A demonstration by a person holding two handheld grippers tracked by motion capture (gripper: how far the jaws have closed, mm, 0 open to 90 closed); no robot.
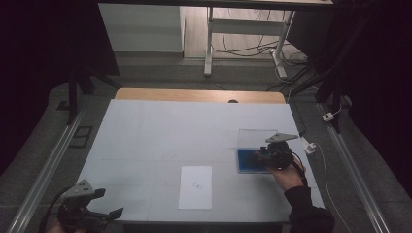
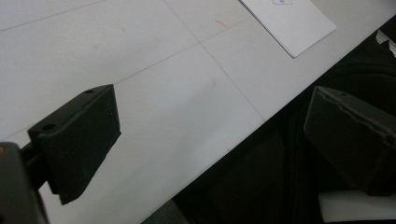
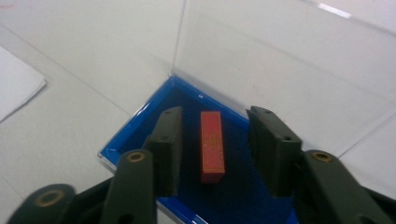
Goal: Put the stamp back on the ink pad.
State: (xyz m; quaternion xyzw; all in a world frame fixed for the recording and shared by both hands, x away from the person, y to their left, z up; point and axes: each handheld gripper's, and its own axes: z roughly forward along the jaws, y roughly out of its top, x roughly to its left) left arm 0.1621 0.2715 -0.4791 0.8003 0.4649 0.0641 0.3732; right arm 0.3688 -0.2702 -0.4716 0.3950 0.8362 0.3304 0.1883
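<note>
Writing: the red block (image 3: 212, 147) bears small gold markings on its top face, too fine to read, and the white sheet (image 1: 196, 187) at lower centre of the high view carries a small printed mark, also illegible. The right gripper (image 3: 212, 151), at centre right of the high view, has its jaws spread apart on either side of the block without touching it; the block lies in the blue tray (image 3: 140, 133), whose clear lid (image 3: 280, 60) stands open behind. The left gripper (image 2: 210, 140), at lower left of the high view, is released and holds nothing, over the near edge of the table (image 2: 140, 46).
</note>
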